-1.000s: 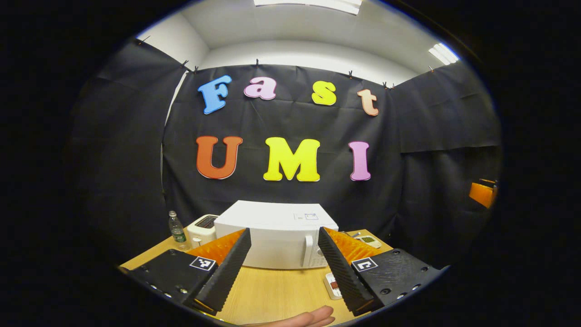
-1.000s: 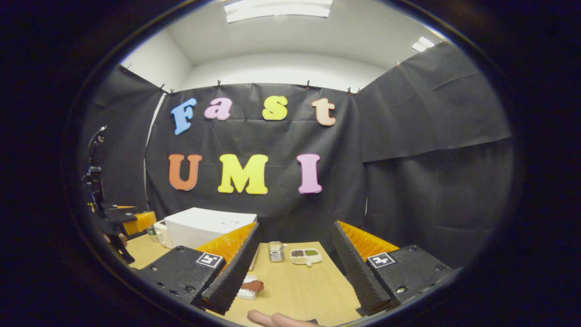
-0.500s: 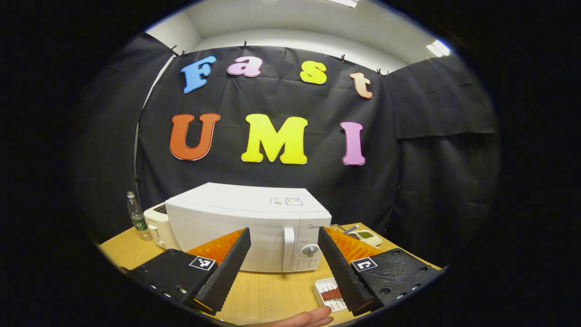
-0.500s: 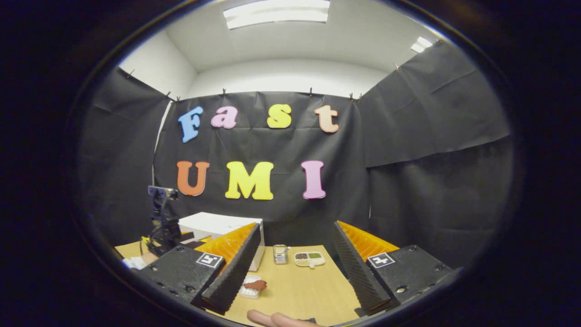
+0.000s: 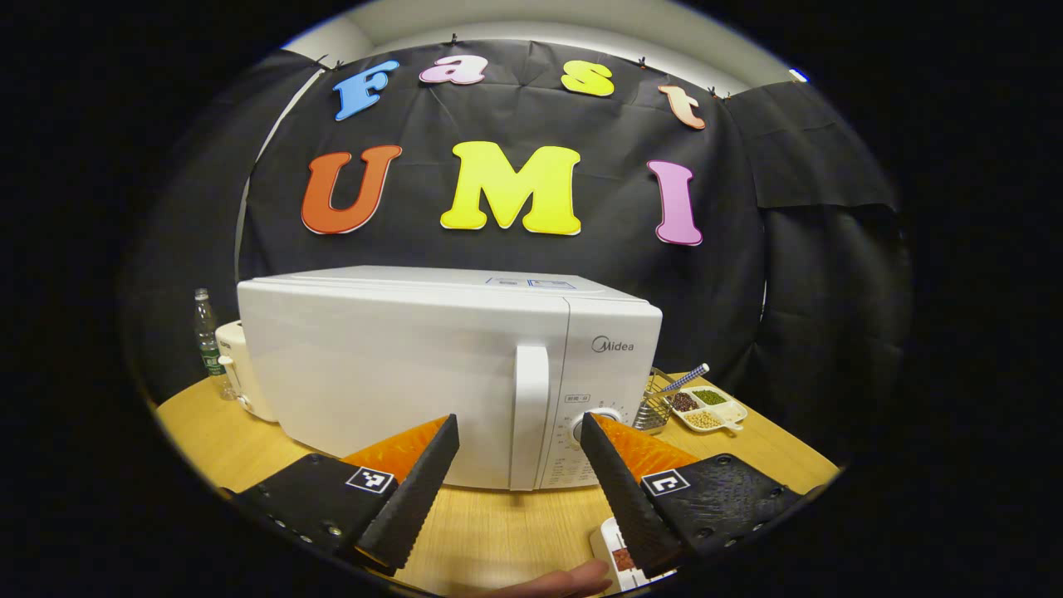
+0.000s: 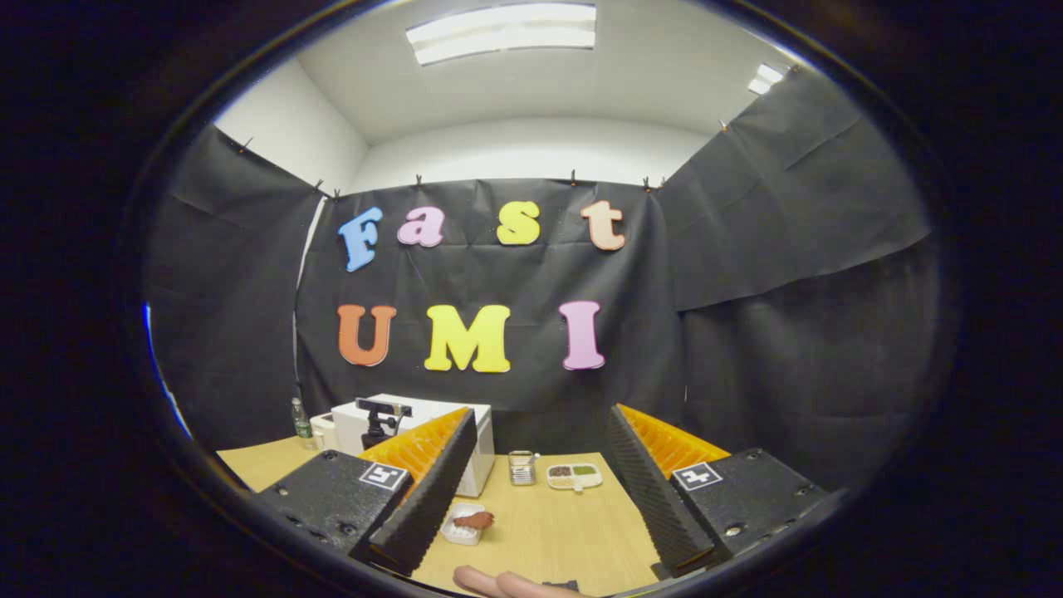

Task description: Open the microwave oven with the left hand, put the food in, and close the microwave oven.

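Left gripper (image 5: 519,453) had moved in a lot since a second ago: the microwave (image 5: 448,365) had grown from a small box between the fingers to a big one right ahead, door shut, its vertical handle (image 5: 530,415) framed between the spread, empty fingers, not touching. Food tray (image 5: 619,552) with a reddish piece sat low at right, partly behind the right finger. Fingertips of the holding hand (image 5: 573,581) showed at the bottom edge.

Right gripper (image 6: 540,473) had barely shifted; fingers apart, nothing between them. In right gripper view the other gripper's black rig (image 6: 378,419) now stood in front of the microwave, earlier further left. The tray sat near the left finger.

Light wood table (image 5: 498,531). Bottle (image 5: 203,332) and toaster (image 5: 237,370) left of the microwave; wire holder (image 5: 656,403) and divided dish (image 5: 706,407) to its right. Black cloth walls, white ceiling, strip light (image 6: 502,29).
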Demonstrator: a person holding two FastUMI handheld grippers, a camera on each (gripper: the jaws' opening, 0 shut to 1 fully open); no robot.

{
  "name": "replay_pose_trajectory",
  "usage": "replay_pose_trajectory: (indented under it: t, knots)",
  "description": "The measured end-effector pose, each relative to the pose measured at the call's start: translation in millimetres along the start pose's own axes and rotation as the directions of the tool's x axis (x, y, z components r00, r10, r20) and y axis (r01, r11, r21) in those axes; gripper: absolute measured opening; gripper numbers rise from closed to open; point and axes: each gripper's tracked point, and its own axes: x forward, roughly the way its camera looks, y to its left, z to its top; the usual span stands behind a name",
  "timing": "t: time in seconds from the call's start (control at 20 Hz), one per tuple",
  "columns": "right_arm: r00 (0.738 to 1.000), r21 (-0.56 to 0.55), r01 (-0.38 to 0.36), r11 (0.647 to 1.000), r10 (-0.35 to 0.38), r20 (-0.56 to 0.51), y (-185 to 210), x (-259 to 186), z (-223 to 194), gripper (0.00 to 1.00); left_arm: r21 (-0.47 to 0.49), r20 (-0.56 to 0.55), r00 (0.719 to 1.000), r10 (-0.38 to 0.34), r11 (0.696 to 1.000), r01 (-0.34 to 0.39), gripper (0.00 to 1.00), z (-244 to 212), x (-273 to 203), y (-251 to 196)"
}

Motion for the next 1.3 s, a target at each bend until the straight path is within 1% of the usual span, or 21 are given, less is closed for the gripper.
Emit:
replay_pose_trajectory:
  t: [0.1, 0.15, 0.2, 0.25, 0.3, 0.35, 0.4, 0.45, 0.5, 0.55, 0.6, 0.65, 0.7, 0.85, 0.9, 1.0, 1.05, 1.15, 1.2, 1.25, 1.3]
  knots:
    - [1.0, -0.002, 0.007, 1.0, -0.007, -0.014, -6.1, 3.7, -7.0, 1.0, 0.007, 0.009, 1.0, -0.009, 1.0, 0.009, 0.92, -0.9, 12.0, -4.1]
    - [1.0, -0.003, 0.005, 1.0, -0.005, -0.017, -6.9, 5.5, -9.4, 1.0, 0.014, 0.002, 1.0, 0.009, 1.0, -0.009, 0.9, -2.9, 17.7, -0.6]
    - [1.0, -0.005, 0.006, 1.0, -0.006, -0.019, -9.1, 7.9, -12.5, 0.94, 0.015, 0.007, 1.0, -0.011, 1.0, 0.011, 0.9, -2.1, 24.2, -2.6]
    - [1.0, -0.009, 0.012, 1.0, -0.012, -0.023, -12.0, 10.2, -16.1, 0.94, 0.016, 0.013, 0.999, -0.038, 0.999, 0.038, 0.84, -2.6, 29.8, -9.2]
    - [0.999, -0.011, 0.018, 1.0, -0.018, -0.031, -15.4, 12.4, -20.0, 0.94, 0.01, 0.001, 0.999, -0.041, 0.999, 0.041, 0.77, -5.2, 34.5, -9.1]
    - [0.999, -0.01, 0.018, 1.0, -0.019, -0.041, -15.7, 13.4, -24.5, 0.94, 0.0, -0.007, 0.999, -0.039, 0.999, 0.039, 0.75, -6.9, 35.4, -6.1]
    - [0.998, -0.006, 0.018, 1.0, -0.018, -0.052, -15.8, 15.3, -28.1, 0.94, -0.005, 0.0, 1.0, -0.021, 1.0, 0.021, 0.6, -5.0, 34.7, -1.9]
    - [0.998, -0.003, 0.017, 1.0, -0.017, -0.063, -16.3, 17.8, -31.5, 0.94, -0.012, 0.015, 1.0, -0.004, 1.0, 0.005, 0.51, -3.3, 40.2, 1.0]
    - [0.997, -0.003, 0.015, 1.0, -0.016, -0.074, -16.1, 18.5, -33.6, 0.94, 0.016, 0.002, 1.0, 0.007, 1.0, -0.007, 0.29, -3.7, 41.1, 4.2]
    - [0.996, -0.006, 0.016, 1.0, -0.017, -0.083, -16.4, 20.4, -36.0, 0.94, 0.024, 0.0, 1.0, 0.002, 1.0, -0.002, 0.4, -5.3, 39.4, 5.1]
    - [0.996, -0.012, 0.02, 1.0, -0.021, -0.086, -17.2, 21.5, -35.4, 0.94, 0.011, -0.005, 1.0, -0.019, 1.0, 0.019, 0.39, -5.8, 38.1, 0.4]
    - [0.996, -0.019, 0.022, 1.0, -0.024, -0.088, -17.1, 21.7, -35.7, 1.0, 0.001, -0.017, 1.0, -0.013, 1.0, 0.013, 0.24, -6.7, 36.1, 1.9]
    - [0.996, -0.027, 0.025, 0.999, -0.027, -0.089, -17.1, 20.1, -35.1, 1.0, -0.004, -0.034, 0.999, -0.004, 1.0, 0.004, 0.25, -12.6, 38.5, 1.9]
    - [0.996, -0.036, 0.032, 0.999, -0.035, -0.085, -19.4, 15.9, -33.4, 1.0, 0.043, -0.043, 0.999, 0.028, 0.999, -0.026, 0.1, -14.4, 41.1, 3.8]
    - [0.996, -0.038, 0.032, 0.999, -0.035, -0.083, -20.1, 13.9, -32.4, 0.94, 0.031, -0.052, 0.999, 0.015, 0.999, -0.014, 0.1, -14.5, 39.3, 3.1]
    - [0.996, -0.043, 0.038, 0.998, -0.041, -0.077, -23.0, 11.3, -30.9, 0.94, 0.009, -0.067, 0.998, -0.01, 1.0, 0.01, 0.1, -15.9, 35.6, 0.9]
    - [0.996, -0.044, 0.039, 0.998, -0.043, -0.076, -23.3, 10.0, -31.5, 1.0, 0.014, -0.067, 0.998, -0.015, 1.0, 0.016, 0.1, -16.5, 34.5, 1.0]
    - [0.996, -0.042, 0.044, 0.998, -0.047, -0.072, -24.3, 8.3, -30.2, 1.0, 0.038, -0.059, 0.998, -0.023, 0.999, 0.025, 0.1, -16.5, 33.0, 1.3]
    - [0.997, -0.044, 0.043, 0.998, -0.045, -0.064, -23.9, 8.8, -27.6, 0.94, 0.059, -0.058, 0.998, -0.026, 0.998, 0.029, 0.1, -15.1, 34.8, 1.5]
    - [0.997, -0.049, 0.038, 0.998, -0.041, -0.058, -21.7, 8.9, -27.7, 1.0, 0.058, -0.056, 0.998, -0.025, 0.998, 0.028, 0.1, -15.3, 33.6, 1.2]
    - [0.997, -0.054, 0.035, 0.998, -0.039, -0.06, -21.0, 8.3, -28.3, 1.0, 0.039, -0.072, 0.997, -0.016, 0.999, 0.019, 0.1, -17.6, 28.2, 1.0]
